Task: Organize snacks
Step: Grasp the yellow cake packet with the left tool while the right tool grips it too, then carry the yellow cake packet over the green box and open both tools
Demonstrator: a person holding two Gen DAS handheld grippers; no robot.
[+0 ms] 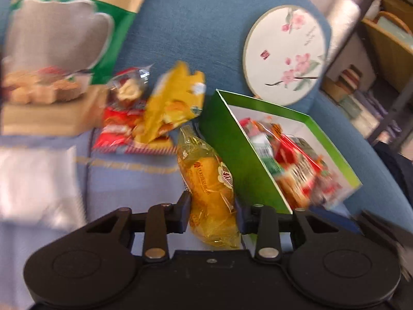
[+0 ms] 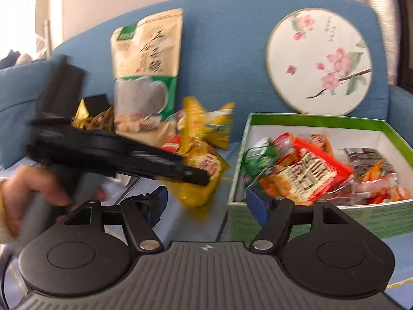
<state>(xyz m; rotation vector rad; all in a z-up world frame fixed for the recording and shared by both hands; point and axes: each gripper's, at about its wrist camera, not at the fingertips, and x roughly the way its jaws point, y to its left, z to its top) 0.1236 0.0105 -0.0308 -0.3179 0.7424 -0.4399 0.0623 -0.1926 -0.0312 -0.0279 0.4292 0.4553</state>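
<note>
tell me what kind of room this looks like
Probably a living room at home: the snacks lie on a blue sofa, a round painted fan leans on its backrest, and a storage shelf stands beside it. The left gripper holds a yellow snack packet.

Left wrist view: close and low over the sofa seat, facing the blue backrest. Right wrist view: farther back, level, facing the same backrest. Both share the round fan, green box and snack pile.
</note>
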